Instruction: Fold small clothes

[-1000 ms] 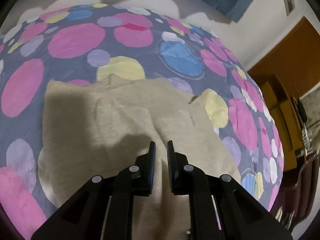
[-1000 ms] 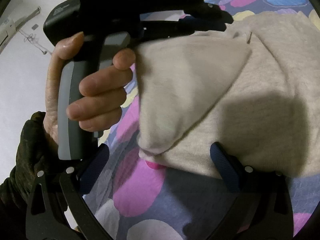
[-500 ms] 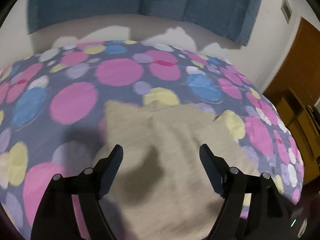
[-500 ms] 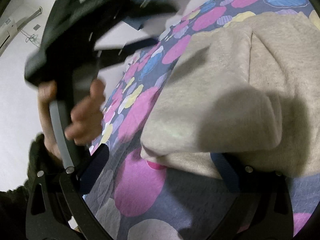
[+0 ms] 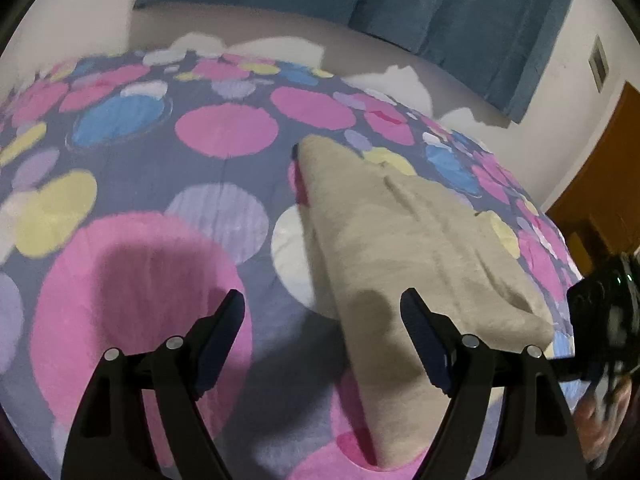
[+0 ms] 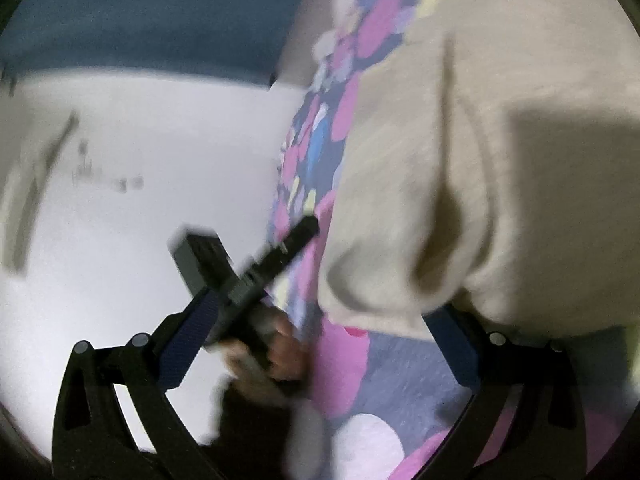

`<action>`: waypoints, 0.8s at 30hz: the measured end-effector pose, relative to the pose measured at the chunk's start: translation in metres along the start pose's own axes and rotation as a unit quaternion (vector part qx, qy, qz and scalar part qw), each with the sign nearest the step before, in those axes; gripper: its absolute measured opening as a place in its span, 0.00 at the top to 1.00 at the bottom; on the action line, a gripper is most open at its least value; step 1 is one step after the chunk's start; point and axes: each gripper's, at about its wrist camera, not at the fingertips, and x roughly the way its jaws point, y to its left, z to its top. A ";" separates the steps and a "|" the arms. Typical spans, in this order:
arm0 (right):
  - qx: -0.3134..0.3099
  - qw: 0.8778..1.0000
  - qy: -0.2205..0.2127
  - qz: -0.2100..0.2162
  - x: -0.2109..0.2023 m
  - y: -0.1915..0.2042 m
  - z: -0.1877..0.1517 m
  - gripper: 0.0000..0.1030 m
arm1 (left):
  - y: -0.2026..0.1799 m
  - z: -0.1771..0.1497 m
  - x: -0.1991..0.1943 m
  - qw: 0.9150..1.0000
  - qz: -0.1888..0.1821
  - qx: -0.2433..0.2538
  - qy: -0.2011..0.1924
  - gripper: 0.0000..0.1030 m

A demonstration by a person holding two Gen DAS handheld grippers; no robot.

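Left gripper hangs over the bedspread, jaws spread wide with nothing between the pads; its right finger overlaps the lower edge of the beige garment in the frame, though I can't tell whether it touches. That garment lies folded on the spotted cover, running from centre frame down to the lower right. A blue curtain fills the top of the frame, a wooden door sits far right. In the right wrist view, blurred, the right gripper is also wide open and empty, the garment bulging across the upper right, a fold hanging just above the right finger. A hand grips the other tool at lower centre
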 end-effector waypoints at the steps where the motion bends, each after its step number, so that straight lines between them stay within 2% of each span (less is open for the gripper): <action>1: 0.021 1.000 0.008 -0.004 0.000 -0.004 0.009 0.02 | 0.003 -0.002 0.003 1.000 -0.006 -0.007 0.003 0.23; 4: 0.031 0.999 0.022 -0.033 0.005 -0.005 0.027 0.02 | 0.008 -0.004 0.004 1.000 -0.021 -0.016 0.006 0.23; 9: 0.027 0.998 0.038 -0.040 0.018 0.007 0.041 0.02 | 0.008 -0.006 0.002 1.000 -0.026 -0.007 0.001 0.23; 12: 0.030 0.998 0.055 -0.033 0.019 0.016 0.035 0.02 | 0.011 -0.005 0.003 0.999 -0.035 -0.011 0.005 0.23; 15: 0.037 0.994 0.098 -0.039 0.030 0.016 0.020 0.02 | 0.013 -0.004 0.003 0.999 -0.037 -0.016 0.005 0.23; 18: 0.019 0.996 0.074 -0.045 0.027 0.019 0.031 0.02 | 0.010 -0.004 0.004 0.999 -0.039 -0.012 0.006 0.23; 24: 0.028 0.998 0.043 -0.022 0.026 0.011 0.069 0.02 | 0.009 -0.005 0.005 0.999 -0.037 -0.004 0.008 0.23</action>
